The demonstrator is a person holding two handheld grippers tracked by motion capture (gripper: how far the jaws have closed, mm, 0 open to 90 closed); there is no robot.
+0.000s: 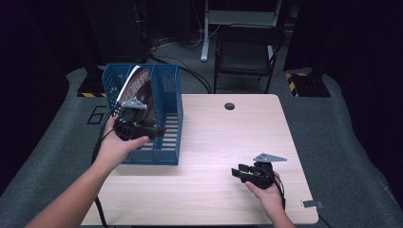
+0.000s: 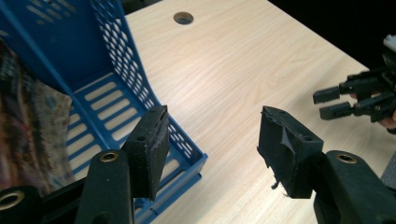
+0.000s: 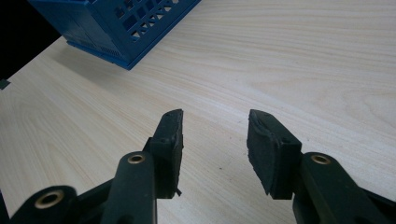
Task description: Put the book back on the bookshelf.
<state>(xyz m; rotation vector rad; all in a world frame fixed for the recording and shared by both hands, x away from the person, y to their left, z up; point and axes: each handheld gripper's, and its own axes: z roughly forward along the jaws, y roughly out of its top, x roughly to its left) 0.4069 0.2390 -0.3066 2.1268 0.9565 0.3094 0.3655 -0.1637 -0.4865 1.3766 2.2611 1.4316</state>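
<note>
Table: your light wooden table [image 1: 209, 142] has a round hole [image 1: 229, 106] near its far edge and a small grey tab [image 1: 312, 204] at the near right corner.
Blue rack: a blue plastic file rack [image 1: 168, 118] with perforated walls and a slotted floor stands on the left part of the table, its open front facing you.
Magazine: a magazine [image 1: 139, 83] with a patterned cover stands tilted in a left compartment of the rack, its top edge rising above the rack wall; in the left gripper view the magazine [image 2: 28, 116] is blurred at the left edge.
Left gripper: your left gripper [image 2: 210, 140] sits at the open front of the rack, in your left hand [image 1: 119, 145]. Its jaws are spread wide with nothing between them; one jaw is over the rack's front right corner, the other over bare table.
Right gripper: your right gripper [image 3: 215, 140] is low over the bare table near the right front, well apart from the rack, in your right hand [image 1: 266, 192]. Its jaws are parted and empty, pointing left toward the rack; it also appears in the left gripper view at the right edge [image 2: 334, 102].
Background: a dark folding chair [image 1: 247, 50] stands on the floor beyond the table.
</note>
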